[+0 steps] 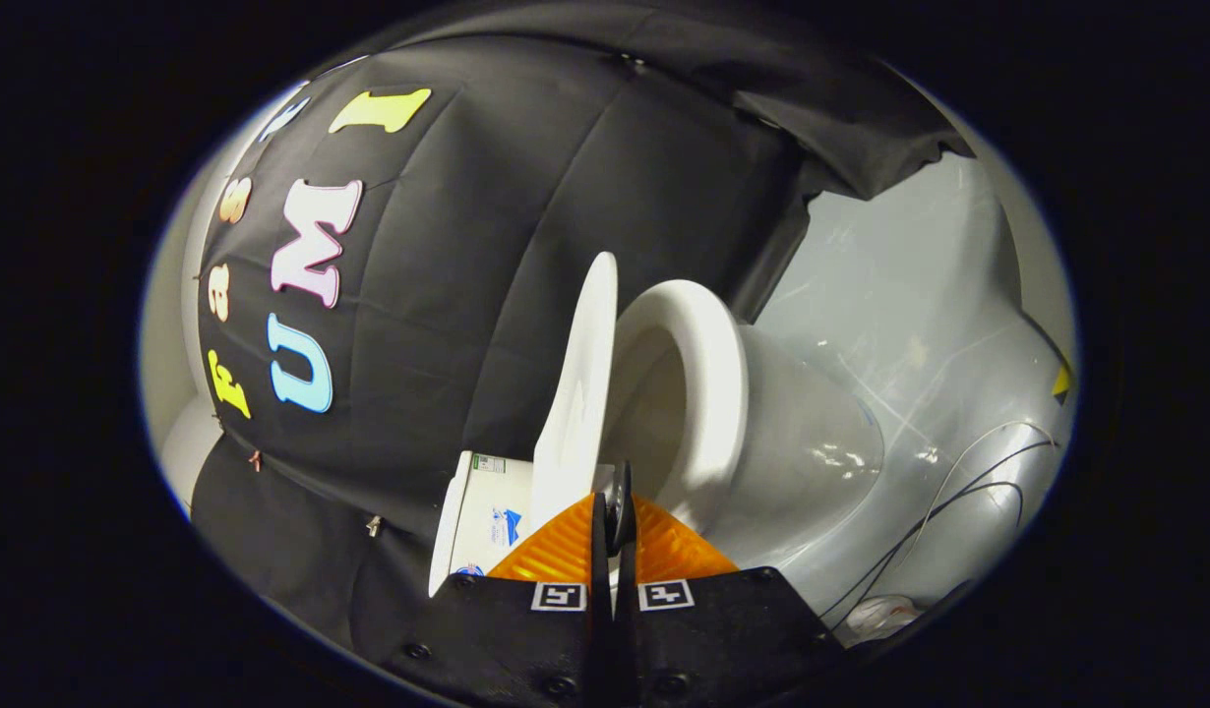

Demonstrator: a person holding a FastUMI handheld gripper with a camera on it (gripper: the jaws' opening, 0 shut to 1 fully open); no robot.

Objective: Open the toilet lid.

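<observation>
Lifting lid (577, 393) clear of seat (708, 393), centre frame.
Gripper (613, 511) fingers pinching closed on lid edge, swinging it toward tank (487, 516).

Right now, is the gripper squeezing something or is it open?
Gripper: fingers closed together, with the raised toilet lid just ahead of them; whether they pinch its edge cannot be told.

The toilet lid (577, 393) is plain white, as are the seat ring (715, 393) and the glossy bowl (812, 462). The tank (487, 511) is white with small blue-and-green stickers. The floor (920, 295) is pale grey, crossed by thin dark cables (959, 492).
</observation>
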